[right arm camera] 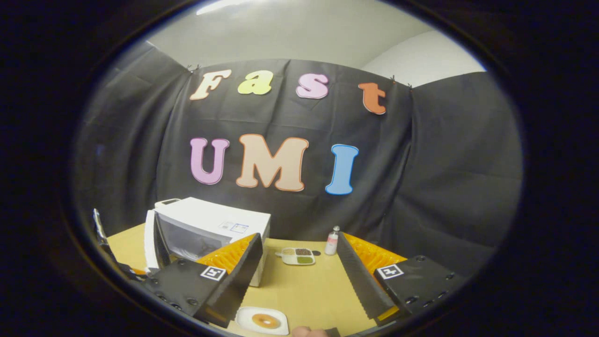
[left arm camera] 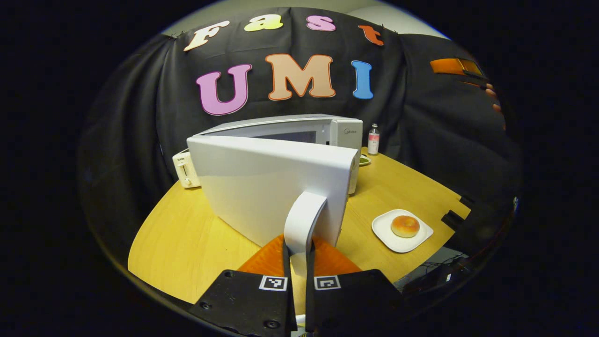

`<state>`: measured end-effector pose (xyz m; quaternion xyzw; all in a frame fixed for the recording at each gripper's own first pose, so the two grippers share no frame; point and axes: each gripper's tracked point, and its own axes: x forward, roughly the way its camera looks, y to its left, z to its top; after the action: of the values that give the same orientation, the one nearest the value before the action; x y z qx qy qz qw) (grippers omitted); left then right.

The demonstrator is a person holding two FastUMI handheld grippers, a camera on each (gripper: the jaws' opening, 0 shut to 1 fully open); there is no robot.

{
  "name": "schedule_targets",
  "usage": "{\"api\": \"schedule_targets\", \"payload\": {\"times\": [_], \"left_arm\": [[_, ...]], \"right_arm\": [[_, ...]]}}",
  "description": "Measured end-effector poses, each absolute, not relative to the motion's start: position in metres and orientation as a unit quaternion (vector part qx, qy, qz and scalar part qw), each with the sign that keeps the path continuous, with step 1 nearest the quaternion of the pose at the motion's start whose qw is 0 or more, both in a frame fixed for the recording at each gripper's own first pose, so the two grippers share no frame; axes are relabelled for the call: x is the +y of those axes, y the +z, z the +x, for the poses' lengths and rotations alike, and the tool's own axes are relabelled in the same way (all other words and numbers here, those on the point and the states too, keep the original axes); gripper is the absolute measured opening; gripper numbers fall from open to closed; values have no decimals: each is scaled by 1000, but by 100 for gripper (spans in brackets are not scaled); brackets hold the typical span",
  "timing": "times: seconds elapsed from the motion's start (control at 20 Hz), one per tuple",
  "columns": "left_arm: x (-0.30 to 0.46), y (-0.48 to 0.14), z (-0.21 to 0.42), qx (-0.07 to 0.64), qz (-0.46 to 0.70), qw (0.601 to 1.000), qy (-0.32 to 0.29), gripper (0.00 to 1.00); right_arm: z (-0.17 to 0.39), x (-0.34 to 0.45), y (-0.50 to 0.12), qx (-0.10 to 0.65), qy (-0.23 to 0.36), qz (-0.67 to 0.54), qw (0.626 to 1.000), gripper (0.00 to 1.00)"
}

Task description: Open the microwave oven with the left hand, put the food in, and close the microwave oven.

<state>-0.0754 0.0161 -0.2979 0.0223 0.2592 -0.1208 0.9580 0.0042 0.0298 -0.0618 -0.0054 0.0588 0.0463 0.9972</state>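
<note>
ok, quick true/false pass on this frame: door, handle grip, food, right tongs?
1. The microwave door is swung open. True.
2. The left tongs are shut on the door handle. True.
3. The donut is already inside the microwave. False: it sits on the white plate on the table.
4. The right tongs hold the plate. False: they are open, holding nothing.
5. A small bottle stands on the table. True.
</note>
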Motion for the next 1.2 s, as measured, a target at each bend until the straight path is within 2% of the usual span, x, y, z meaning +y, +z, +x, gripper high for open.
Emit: {"api": "schedule_targets", "payload": {"times": [0.15,0.2,0.25,0.75,1.05,1.1,1.15,1.2], "left_arm": [[47,-297,-93,261,26,959,-110,7],[59,-297,-99,259,27,959,-106,7],[70,-296,-103,258,26,960,-103,7],[185,-294,-125,243,27,968,-51,7],[207,-297,-128,243,1,969,-46,7],[210,-297,-127,239,2,970,-44,15],[213,-295,-127,238,4,970,-41,29],[215,-298,-130,244,7,969,-41,49]], "right_arm": [[2,52,-75,69,58,-14,996,97],[0,59,-76,71,61,-15,995,100],[-1,65,-77,72,64,-15,995,97],[1,125,-84,74,106,-32,991,97],[-6,145,-83,68,122,-48,989,97],[-7,146,-85,68,124,-51,989,97],[-8,146,-87,70,124,-54,988,97],[-10,146,-88,71,125,-56,988,97]]}}
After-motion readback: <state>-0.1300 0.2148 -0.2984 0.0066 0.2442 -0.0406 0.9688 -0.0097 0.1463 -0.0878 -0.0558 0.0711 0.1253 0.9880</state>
